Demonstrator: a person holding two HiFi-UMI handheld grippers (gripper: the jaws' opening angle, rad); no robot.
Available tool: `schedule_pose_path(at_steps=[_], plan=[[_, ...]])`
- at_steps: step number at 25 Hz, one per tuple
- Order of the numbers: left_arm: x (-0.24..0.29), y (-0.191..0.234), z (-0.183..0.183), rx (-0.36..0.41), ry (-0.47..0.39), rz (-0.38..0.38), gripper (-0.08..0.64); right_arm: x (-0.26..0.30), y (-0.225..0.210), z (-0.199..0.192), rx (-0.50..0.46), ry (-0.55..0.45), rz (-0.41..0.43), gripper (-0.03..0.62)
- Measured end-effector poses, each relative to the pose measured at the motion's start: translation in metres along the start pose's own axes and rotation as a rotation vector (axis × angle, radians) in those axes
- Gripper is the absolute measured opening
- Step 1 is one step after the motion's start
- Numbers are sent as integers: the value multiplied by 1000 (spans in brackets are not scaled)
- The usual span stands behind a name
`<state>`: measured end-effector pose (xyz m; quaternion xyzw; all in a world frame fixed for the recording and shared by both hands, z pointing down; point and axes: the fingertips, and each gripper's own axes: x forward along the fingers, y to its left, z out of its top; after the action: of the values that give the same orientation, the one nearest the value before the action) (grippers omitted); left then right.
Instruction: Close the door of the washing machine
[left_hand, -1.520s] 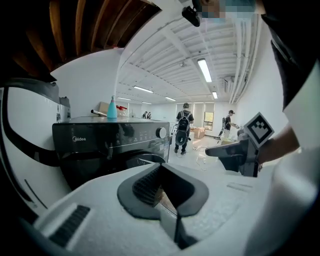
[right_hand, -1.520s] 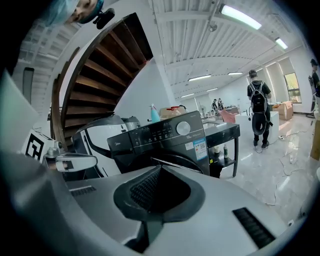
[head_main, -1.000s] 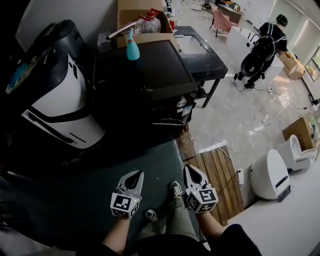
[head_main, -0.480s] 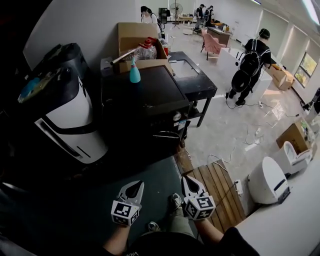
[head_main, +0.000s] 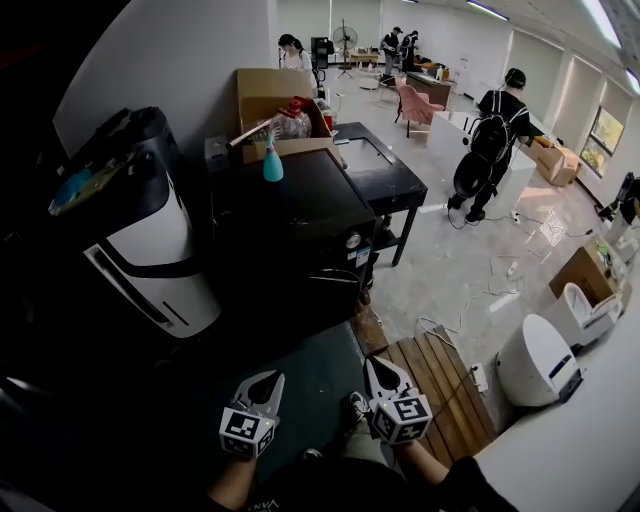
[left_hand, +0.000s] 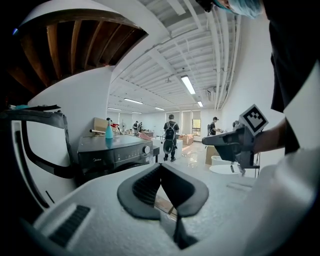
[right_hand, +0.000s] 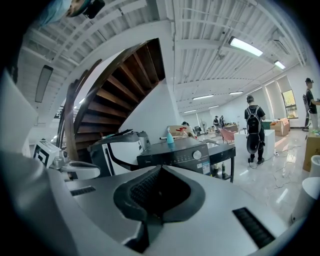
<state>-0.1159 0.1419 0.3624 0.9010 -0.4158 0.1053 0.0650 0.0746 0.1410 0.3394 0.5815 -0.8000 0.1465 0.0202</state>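
**Both claws shut and empty, washer a way off**

Compared with a second ago, the head view has swung up. The washing machine (head_main: 290, 215) now sits lower, just above the middle of the frame, and a lot more of the room behind it shows. Both claws have slid down toward the bottom edge.

The left claw (head_main: 268, 382) is at bottom centre, with the right claw (head_main: 378, 372) just to its right. They're side by side, not touching, and both aim up-frame at the machine. Each gripper view shows its jaws pressed together with nothing in them.

The machine is black and well apart from both claws, with a dark mat (head_main: 300, 370) on the floor between. Its front is in deep shadow, so I can't tell how the door stands.

A teal spray bottle (head_main: 272, 165) stands upright on its top, and there's a cardboard box (head_main: 270, 90) behind that. A white-and-black appliance (head_main: 150, 250) is at the left and a black worktop (head_main: 385, 175) is just beside the machine on the right. Some wooden slats (head_main: 435, 365) lie at lower right, and a person with a backpack (head_main: 490, 140) is at upper right.
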Motion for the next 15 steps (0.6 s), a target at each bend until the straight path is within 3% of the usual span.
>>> schedule_pose_path(at_steps=[15], plan=[[-26, -18, -1, -6, -21, -7, 12, -23, 12, -7, -36, -4, 6, 0]])
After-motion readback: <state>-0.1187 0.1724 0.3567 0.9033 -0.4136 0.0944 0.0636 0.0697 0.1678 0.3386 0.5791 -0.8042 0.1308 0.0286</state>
